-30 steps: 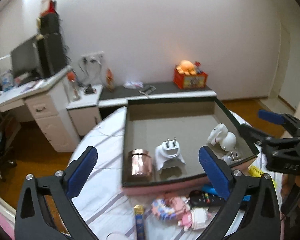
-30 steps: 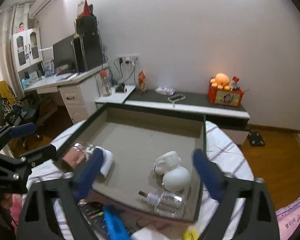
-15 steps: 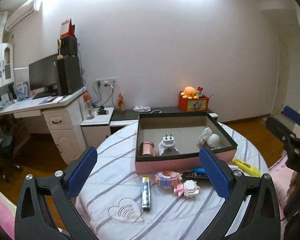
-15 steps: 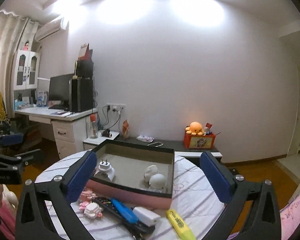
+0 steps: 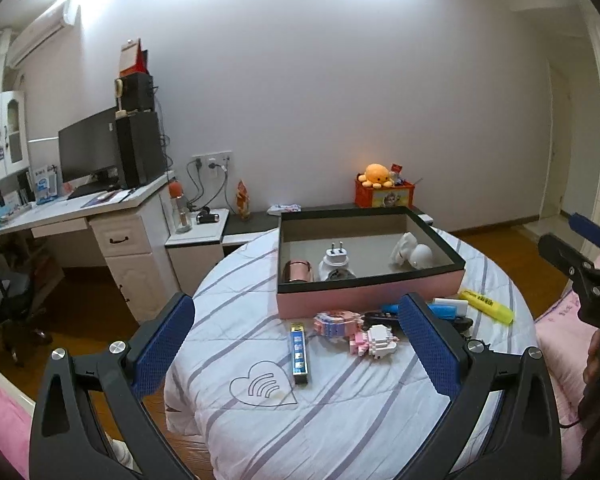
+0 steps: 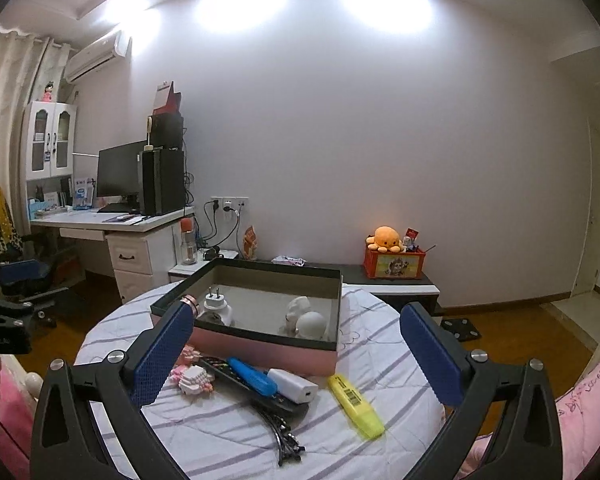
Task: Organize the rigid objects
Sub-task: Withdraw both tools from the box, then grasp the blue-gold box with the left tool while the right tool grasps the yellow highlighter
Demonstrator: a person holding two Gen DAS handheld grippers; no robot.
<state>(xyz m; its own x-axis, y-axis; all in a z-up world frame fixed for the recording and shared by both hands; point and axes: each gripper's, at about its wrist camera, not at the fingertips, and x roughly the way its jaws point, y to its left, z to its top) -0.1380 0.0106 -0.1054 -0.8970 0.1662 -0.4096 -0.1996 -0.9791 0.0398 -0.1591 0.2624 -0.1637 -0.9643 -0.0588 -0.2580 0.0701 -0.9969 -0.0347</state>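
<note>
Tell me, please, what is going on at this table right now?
A person is tidying loose items into a pink box with two handheld grippers. A plug, a copper cup and a white figurine are inside. Both the left gripper and right gripper are open and empty, above a highlighter, remote and block toys outside.

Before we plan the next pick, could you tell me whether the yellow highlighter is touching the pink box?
Apart. The right wrist view shows the yellow highlighter lying in front of the pink box, with a strip of striped cloth between them.
</note>
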